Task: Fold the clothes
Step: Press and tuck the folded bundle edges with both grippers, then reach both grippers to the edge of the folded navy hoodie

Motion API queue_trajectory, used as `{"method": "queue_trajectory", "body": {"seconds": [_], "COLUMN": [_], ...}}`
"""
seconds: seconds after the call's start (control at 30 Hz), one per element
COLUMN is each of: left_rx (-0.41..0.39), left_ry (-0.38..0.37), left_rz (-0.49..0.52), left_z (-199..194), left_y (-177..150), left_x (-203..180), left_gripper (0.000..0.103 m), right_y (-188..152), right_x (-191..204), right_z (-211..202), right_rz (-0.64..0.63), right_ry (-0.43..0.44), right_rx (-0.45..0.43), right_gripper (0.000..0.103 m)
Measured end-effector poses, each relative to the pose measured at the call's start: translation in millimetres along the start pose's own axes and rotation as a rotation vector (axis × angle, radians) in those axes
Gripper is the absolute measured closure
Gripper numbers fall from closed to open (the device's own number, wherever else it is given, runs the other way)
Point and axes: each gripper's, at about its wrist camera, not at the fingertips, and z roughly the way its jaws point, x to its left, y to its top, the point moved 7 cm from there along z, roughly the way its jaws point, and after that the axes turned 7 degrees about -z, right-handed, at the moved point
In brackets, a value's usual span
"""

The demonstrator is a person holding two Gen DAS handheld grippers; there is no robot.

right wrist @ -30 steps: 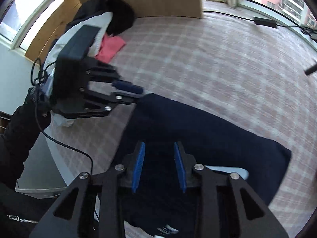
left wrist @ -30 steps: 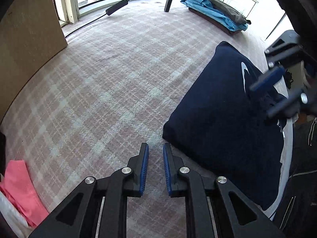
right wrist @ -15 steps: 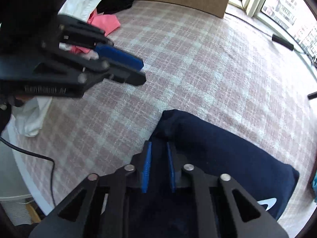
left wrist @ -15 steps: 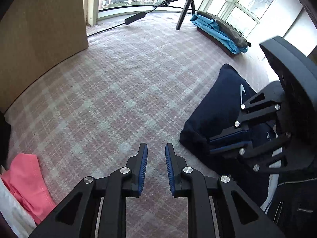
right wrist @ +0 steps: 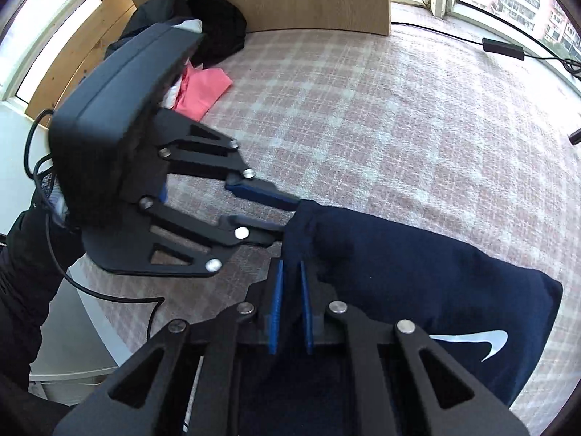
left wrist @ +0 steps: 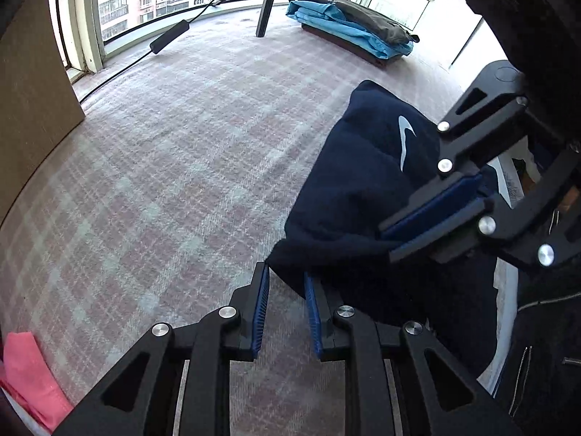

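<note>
Left wrist view: left gripper sits slightly open at the navy top's corner, lower centre, gripping nothing. Right wrist view: right gripper pinches the top's edge, bottom centre, probably to lift it for a fold.

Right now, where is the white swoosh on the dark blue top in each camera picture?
Left wrist view: the white swoosh stands upright, right of centre, high on the bunched navy top.
Right wrist view: the swoosh lies sideways at lower right, near the top's edge.
Shared landmark: the pink cloth, bottom left there, upper left here.
</note>
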Motion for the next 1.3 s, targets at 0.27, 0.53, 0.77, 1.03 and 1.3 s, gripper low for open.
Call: {"method": "queue_trajectory", "body": {"seconds": [0.27, 0.53, 0.77, 1.03, 1.3], "left_rx": [-0.056, -0.032, -0.02, -0.079, -0.028], "left_ry": [0.011, -0.024, 0.059, -0.041, 0.195], "left_rz": [0.022, -0.196, -0.209, -0.225, -0.295], "left_z": [-6.8, 9.7, -14.3, -21.9, -16.0], "left_y": [6.6, 6.8, -8.9, 13.7, -0.3], "left_x": [-2.9, 31.0, 47.5, 1.1, 17.5], "left_gripper": [0.084, 0.101, 0.093, 0.089, 0.1], "right_y": [3.0, -0.2, -14.7, -25.4, -63.4], "right_x": [1.9, 12.8, -6.4, -66.3, -141.3], "right_z": [2.4, 17.5, -15.2, -18.0, -59.3], "right_rz": [0.011, -0.015, -0.024, 0.097, 0.209], "right_ry": [0.026, 0.053, 0.035, -0.029, -0.07], "right_rx": [0.002, 0.053, -0.027, -0.052, -0.072], "right_gripper": [0.093, 0.089, 0.075, 0.075, 0.075]}}
